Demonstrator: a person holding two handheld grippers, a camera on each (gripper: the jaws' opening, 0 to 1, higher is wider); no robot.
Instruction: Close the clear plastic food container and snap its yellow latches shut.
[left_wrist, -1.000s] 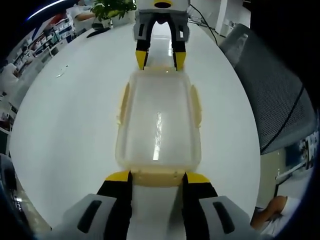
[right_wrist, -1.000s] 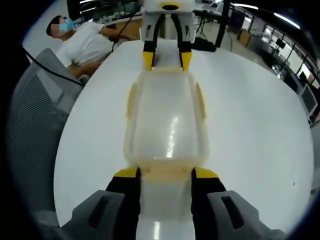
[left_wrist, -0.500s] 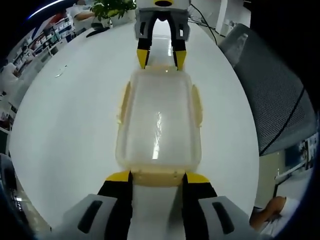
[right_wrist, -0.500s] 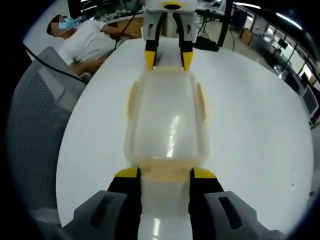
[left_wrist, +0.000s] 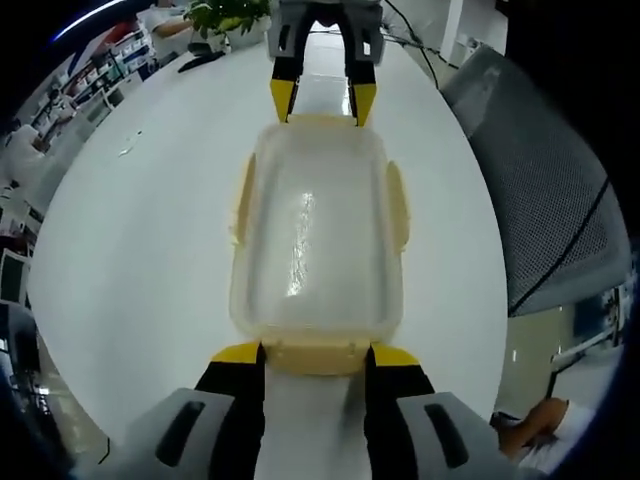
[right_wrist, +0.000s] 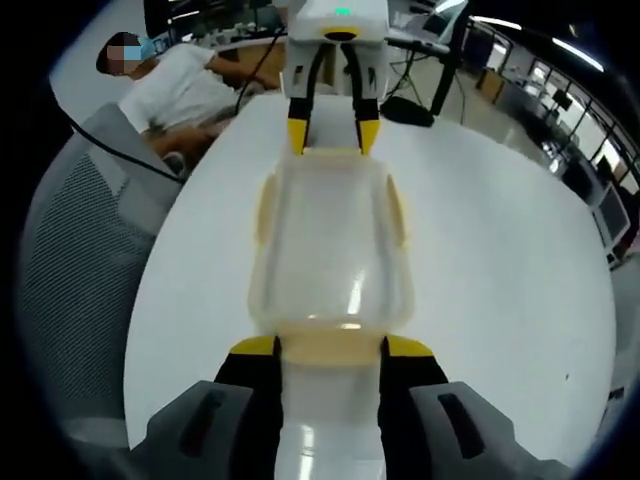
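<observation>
A clear plastic food container (left_wrist: 315, 240) with its lid on stretches lengthwise between my two grippers above the white table (left_wrist: 130, 250). My left gripper (left_wrist: 317, 352) is shut on the near end of the container, its yellow tips on either side of the pale yellow end latch (left_wrist: 317, 358). The right gripper (left_wrist: 323, 105) grips the far end. In the right gripper view the same container (right_wrist: 335, 260) runs from my right gripper (right_wrist: 331, 347) to the left gripper (right_wrist: 329, 135). The side latches (left_wrist: 397, 205) (right_wrist: 266, 205) flare slightly outward.
A grey mesh chair (left_wrist: 540, 180) (right_wrist: 70, 260) stands against the table's edge. A person in a white shirt (right_wrist: 180, 85) sits beyond the table. A potted plant (left_wrist: 225, 15) stands at the table's far side. Desks and shelves lie further off.
Both views have shifted against the table while the container stays fixed between the jaws. The far gripper looks a little higher in each view. Both grips are unchanged.
</observation>
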